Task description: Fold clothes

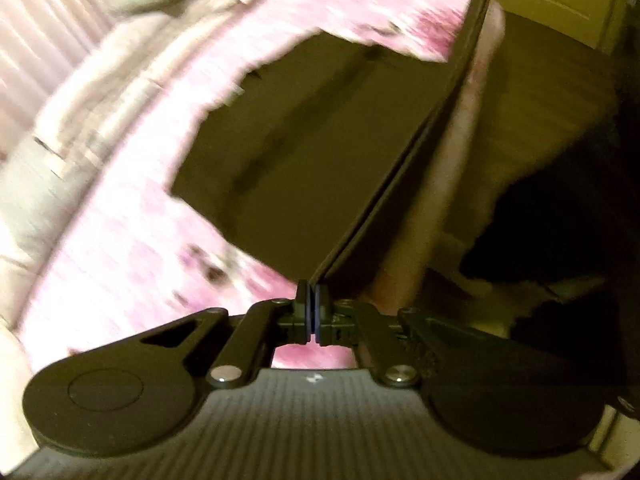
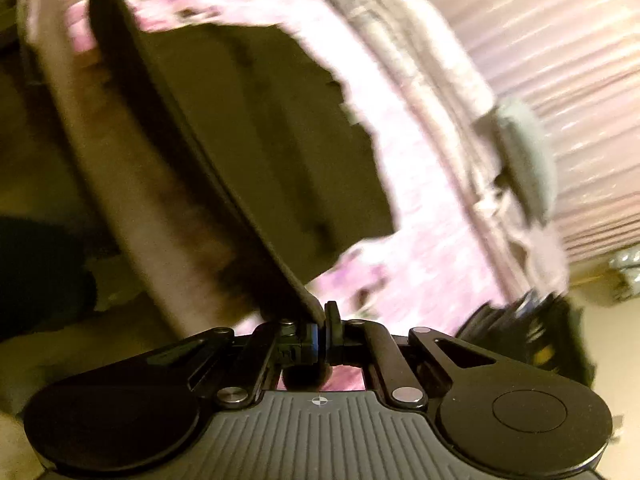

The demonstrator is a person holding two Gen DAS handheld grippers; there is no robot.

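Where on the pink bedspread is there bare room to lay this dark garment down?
Bare pink bedspread shows between the dark garment and the pale bedding pile by the curtain. The far end is crowded: a black object sits there. Both the left gripper and right gripper pinch the garment's edge.

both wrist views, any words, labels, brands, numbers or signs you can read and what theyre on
No readable words or numbers in either view.
Small white mark, blurred, on the left gripper body: not legible.
Small round crosshair sign, no text, on the right gripper body.
The dark garment and the pink floral bedspread show no lettering.
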